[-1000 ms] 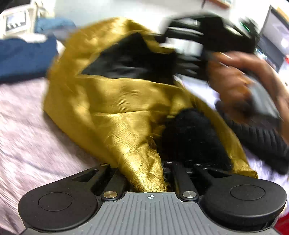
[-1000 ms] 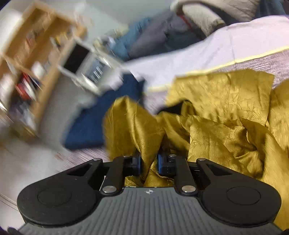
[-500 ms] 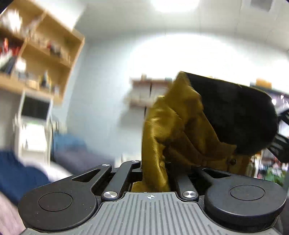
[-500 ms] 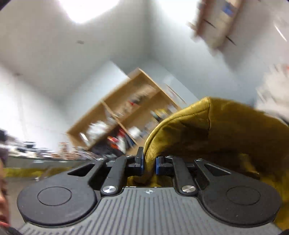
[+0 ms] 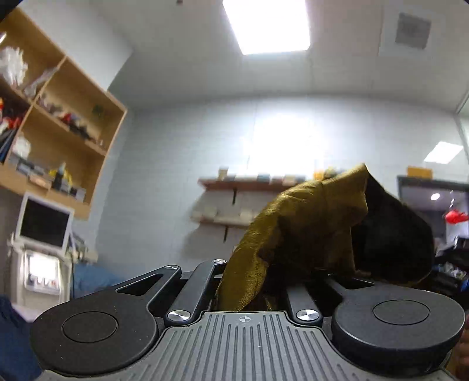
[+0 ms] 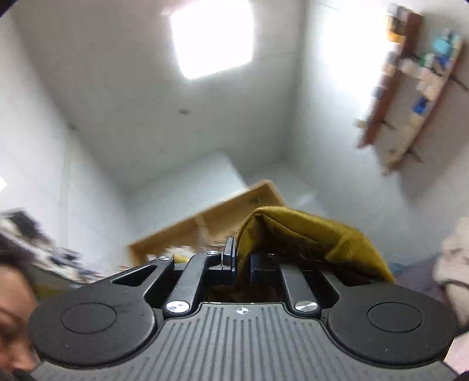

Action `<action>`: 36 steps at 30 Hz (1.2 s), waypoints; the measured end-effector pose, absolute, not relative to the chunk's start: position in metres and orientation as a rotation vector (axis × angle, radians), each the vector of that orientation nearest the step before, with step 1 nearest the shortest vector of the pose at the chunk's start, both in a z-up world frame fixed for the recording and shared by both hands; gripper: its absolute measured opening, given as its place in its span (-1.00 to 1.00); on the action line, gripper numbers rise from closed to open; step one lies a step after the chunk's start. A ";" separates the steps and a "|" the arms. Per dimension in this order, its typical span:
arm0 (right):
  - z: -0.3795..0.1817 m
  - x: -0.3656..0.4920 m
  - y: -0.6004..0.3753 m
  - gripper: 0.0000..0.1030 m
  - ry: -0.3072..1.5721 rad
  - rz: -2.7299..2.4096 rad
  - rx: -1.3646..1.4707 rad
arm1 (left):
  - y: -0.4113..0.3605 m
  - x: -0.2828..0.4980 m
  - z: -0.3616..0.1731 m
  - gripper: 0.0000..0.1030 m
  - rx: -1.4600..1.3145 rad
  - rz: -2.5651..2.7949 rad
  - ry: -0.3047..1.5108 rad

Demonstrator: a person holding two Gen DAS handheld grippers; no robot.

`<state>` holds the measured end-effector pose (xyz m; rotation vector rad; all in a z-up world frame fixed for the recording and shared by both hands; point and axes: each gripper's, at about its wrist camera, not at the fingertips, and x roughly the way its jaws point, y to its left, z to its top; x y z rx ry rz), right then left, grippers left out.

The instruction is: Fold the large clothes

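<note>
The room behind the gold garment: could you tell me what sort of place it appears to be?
Probably a lab or workroom: open wooden shelving full of supplies, a monitor on a white cart, and a panel-lit ceiling.

wall shelf [image 5: 234,187] behind garment [image 5: 299,222]; cabinet [image 5: 58,123] left, monitor [image 5: 44,224] seemingly beneath.

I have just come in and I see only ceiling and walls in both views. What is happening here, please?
A person holds a gripper in each hand, and both grip one golden garment with a black lining. The left gripper is shut on a bunch of the fabric. The right gripper is closing its jaws on another part. Both cameras look upward at the ceiling light and wall shelves. No fold shows.
</note>
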<state>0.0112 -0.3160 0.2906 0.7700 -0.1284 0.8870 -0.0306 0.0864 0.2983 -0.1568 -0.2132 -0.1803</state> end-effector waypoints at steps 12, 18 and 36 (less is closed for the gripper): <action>0.027 0.147 -0.282 0.30 0.600 0.259 0.711 | 0.079 0.136 0.048 1.00 0.089 -0.083 0.567; -0.038 0.067 -0.299 0.47 0.737 0.200 0.724 | 0.156 0.088 0.030 1.00 0.035 0.033 0.630; 0.005 -0.075 -0.264 0.69 0.762 0.305 0.484 | 0.142 -0.073 0.022 1.00 -0.042 -0.043 0.730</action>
